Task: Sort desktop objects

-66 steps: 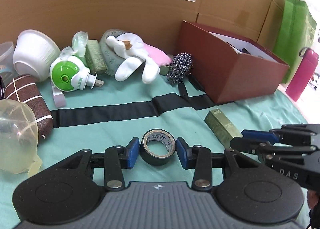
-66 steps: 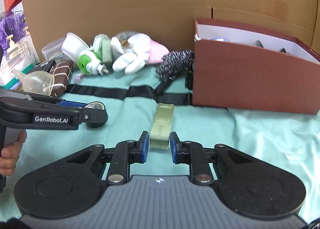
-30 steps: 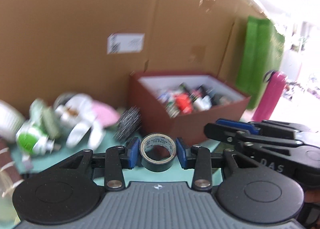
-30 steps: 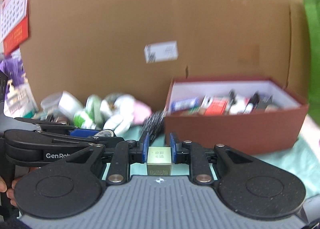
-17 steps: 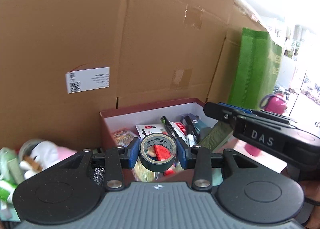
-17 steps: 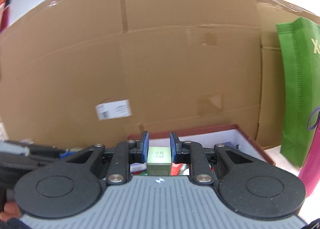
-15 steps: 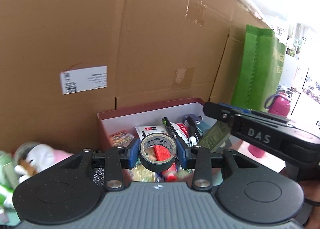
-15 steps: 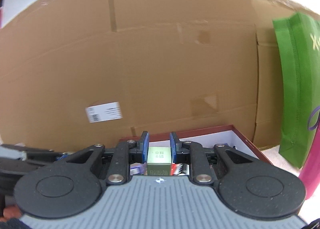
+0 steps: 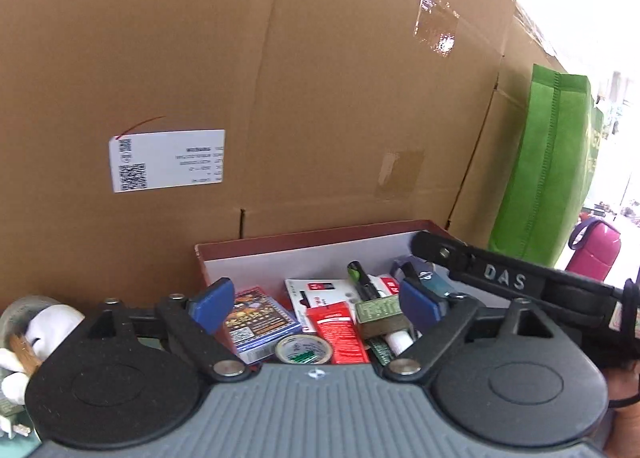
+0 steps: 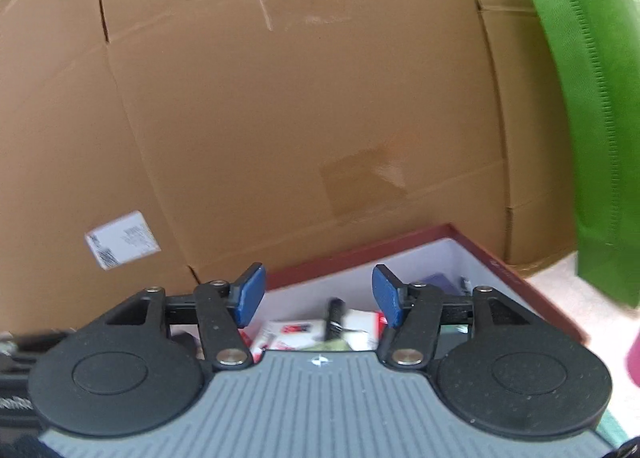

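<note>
Both grippers hover over the red-brown box [image 9: 304, 239], which holds several small items. My left gripper [image 9: 316, 304] has its jaws opening wide, with nothing between the blue pads. The roll of black tape [image 9: 304, 350] lies in the box below it, beside a red packet [image 9: 338, 332]. The green-gold carton [image 9: 380, 312] lies tilted in the box near the right pad. In the right wrist view my right gripper [image 10: 318, 294] is also opening, empty, above the same red-brown box [image 10: 472, 248]. Its black arm [image 9: 500, 278] crosses the left wrist view at the right.
A large cardboard wall [image 9: 280, 78] with a white label [image 9: 168, 160] stands right behind the box. A green bag [image 9: 548, 162] and a pink bottle [image 9: 592, 254] stand to the right. A white plush toy [image 9: 44, 326] lies at the left.
Both grippers carried their loads from the cloth up over the box. Then both opened: the tape dropped from the left one and the carton from the right one into the box.
</note>
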